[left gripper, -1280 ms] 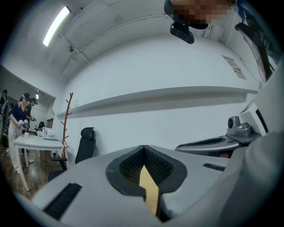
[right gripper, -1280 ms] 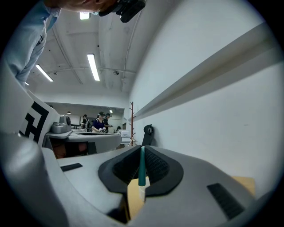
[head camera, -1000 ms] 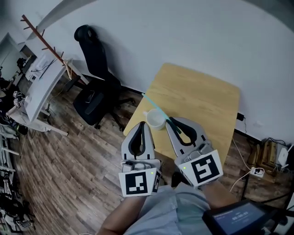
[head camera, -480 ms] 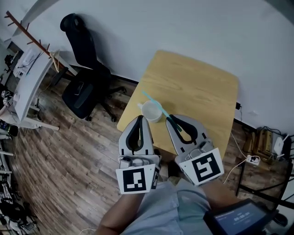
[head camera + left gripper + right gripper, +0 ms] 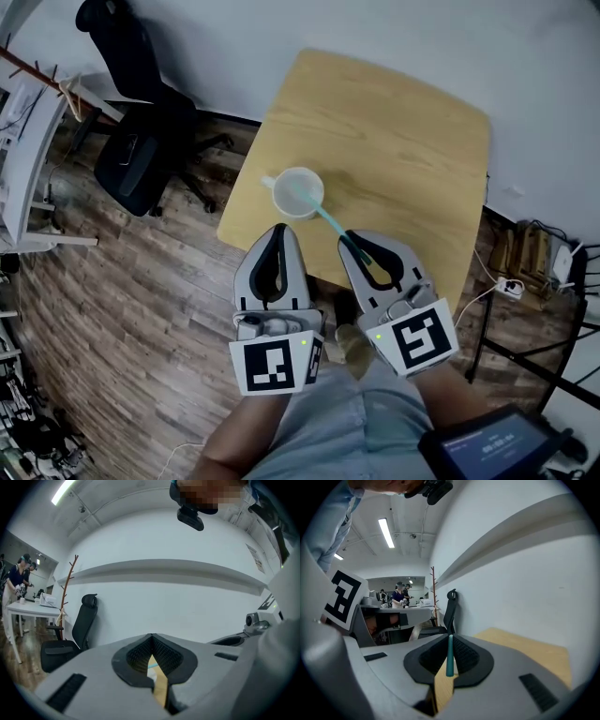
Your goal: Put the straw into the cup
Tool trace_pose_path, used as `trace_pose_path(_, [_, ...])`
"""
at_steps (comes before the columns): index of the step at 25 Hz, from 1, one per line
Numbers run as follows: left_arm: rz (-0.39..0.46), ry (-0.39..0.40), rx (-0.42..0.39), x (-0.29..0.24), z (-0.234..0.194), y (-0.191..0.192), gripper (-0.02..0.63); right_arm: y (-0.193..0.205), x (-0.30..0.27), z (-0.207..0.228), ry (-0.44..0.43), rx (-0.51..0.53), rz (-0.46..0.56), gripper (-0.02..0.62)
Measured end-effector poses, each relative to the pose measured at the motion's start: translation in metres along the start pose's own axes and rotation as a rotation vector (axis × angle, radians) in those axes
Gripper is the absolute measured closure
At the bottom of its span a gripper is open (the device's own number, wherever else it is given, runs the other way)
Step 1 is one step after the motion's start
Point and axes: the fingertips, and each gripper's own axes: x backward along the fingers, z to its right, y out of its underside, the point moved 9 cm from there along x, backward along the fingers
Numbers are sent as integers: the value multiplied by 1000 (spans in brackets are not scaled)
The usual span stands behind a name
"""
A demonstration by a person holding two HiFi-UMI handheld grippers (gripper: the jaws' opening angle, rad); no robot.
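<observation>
1. Pinching the thin teal plastic straw (image 5: 449, 656) between the closed jaws of the right gripper (image 5: 449, 638), with the straw's short near end sticking back out of the grip.
2. Pressing the jaws of the left gripper (image 5: 151, 637) together at their tips with nothing between them, leaving only a narrow slit lower down with a sliver of wood, white and teal showing through.
3. Slanting the straw up and to the left from the right jaws in the head view, with its far end lying over the open mouth of the round white cup (image 5: 298, 192); not showing whether the tip is touching the inside.
4. Showing the cup upright near the near left corner of the light wooden square bench (image 5: 403, 141), with a small tab at its left rim.
5. Hanging side by side over the bench's near edge, left gripper just beside the right, left tips pointing at the cup but apart from it, each carrying a marker cube (image 5: 275, 366) with black-and-white squares.
6. Showing a black office chair (image 5: 131, 155) on the wood-plank floor (image 5: 141, 309) left of the bench, a white desk (image 5: 23, 141) at the far left, a white wall (image 5: 422, 37) behind, and a white power strip (image 5: 511, 286) with cables at the right.
7. Showing a brown coat stand (image 5: 68, 588) and people (image 5: 18, 573) by the desk in the left gripper view.
</observation>
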Motion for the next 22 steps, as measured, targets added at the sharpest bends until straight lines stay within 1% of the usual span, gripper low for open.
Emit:
trace_pose_path(6, [-88,27,41,-14,-23,32,609,25,-36,-2,1,-34,-80,569])
trace_pose_path(10, [-130,45,65,-26,-36,45,609,37,-56,0,9,-62,-119,568])
trace_pose_path(18, [-170,63,77,-44,-52,57,609,49,-80,6,25,-83,-142,563])
trace_pose_path(22, [-168,66,71,-48,-56,55,609,50,-85,9,32,-85,-152,551])
